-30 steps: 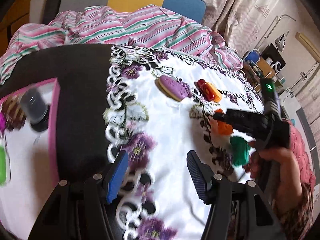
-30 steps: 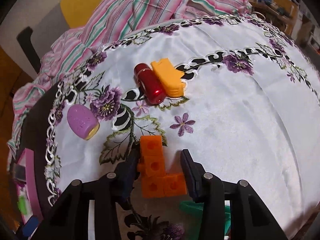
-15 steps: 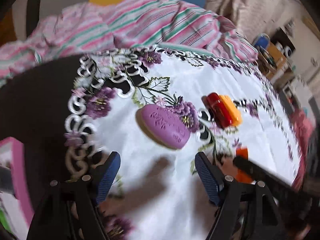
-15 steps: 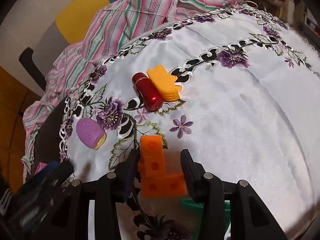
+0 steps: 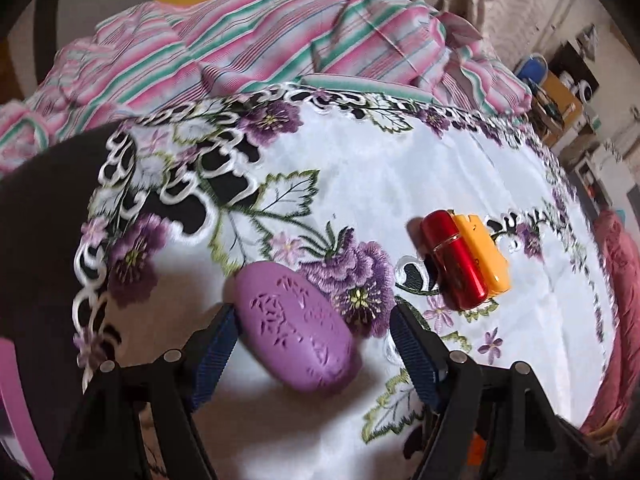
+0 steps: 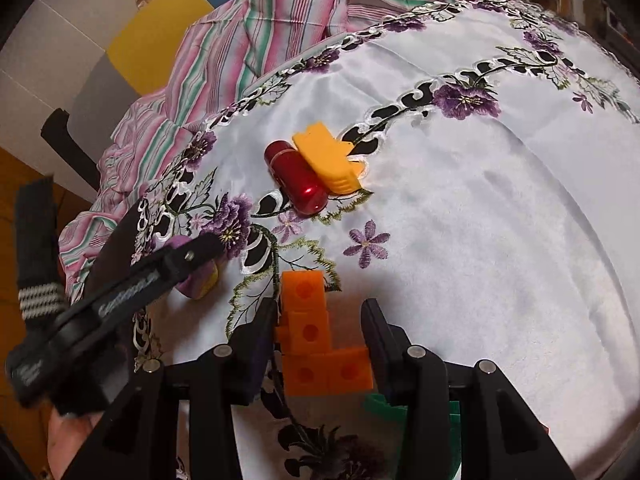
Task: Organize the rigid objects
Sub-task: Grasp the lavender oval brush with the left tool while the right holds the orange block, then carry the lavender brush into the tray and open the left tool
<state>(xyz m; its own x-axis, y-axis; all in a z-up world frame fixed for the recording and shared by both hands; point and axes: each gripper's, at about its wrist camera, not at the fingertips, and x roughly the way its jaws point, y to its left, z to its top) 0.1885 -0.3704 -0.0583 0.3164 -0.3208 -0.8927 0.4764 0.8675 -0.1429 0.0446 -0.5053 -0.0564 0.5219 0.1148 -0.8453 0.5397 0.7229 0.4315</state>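
Two grippers, both spread. Left gripper [image 5: 312,344] straddles purple case [image 5: 296,332] lying on tablecloth [image 5: 360,184], left of red capsule [image 5: 454,258]. Right gripper [image 6: 320,332] straddles orange blocks [image 6: 316,344]. Case likely rigid, light, smooth; grip across narrow sides, mid-length.

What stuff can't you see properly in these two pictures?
- Green piece, right wrist view: mostly hidden behind the right gripper, so its shape is unclear.
- Purple case, right wrist view: largely covered by the left gripper.
- Pink-edged thing, left wrist view: cut off by the frame edge.
- Orange block, left wrist view: only a sliver shows behind the gripper's body.
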